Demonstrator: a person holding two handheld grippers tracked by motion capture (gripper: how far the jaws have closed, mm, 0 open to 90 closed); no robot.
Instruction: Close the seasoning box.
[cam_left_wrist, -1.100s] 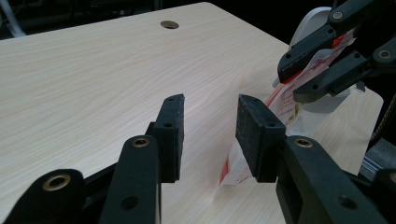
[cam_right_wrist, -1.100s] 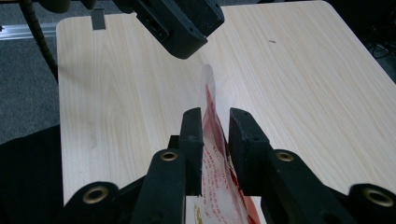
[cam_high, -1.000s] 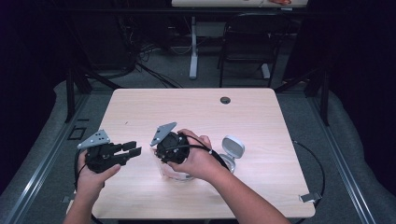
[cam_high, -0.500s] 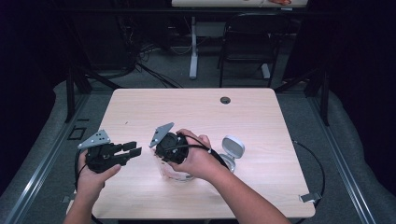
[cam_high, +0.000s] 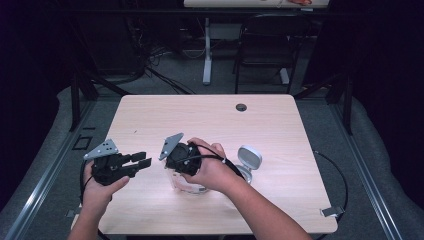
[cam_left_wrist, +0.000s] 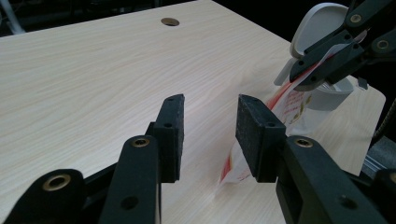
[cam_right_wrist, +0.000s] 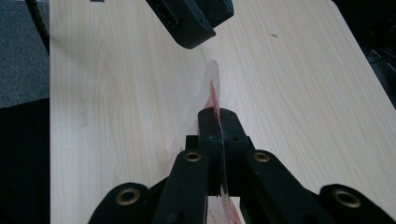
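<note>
Partly hidden under the right hand (cam_high: 212, 167), a clear plastic packet (cam_left_wrist: 289, 105) with red print stands on the pale wood-grain table (cam_high: 280, 130), beside a white lidded tub (cam_high: 248, 162). Dark room, grey floor. The right gripper (cam_right_wrist: 218, 122) has just clamped its jaws on the packet's thin edge; the left gripper (cam_left_wrist: 208, 135) gapes empty nearby.

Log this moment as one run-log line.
right tongs: just closed, shut on clear plastic packet with red print | left tongs: open, empty, beside packet | white flip-lid container: on wooden table
</note>
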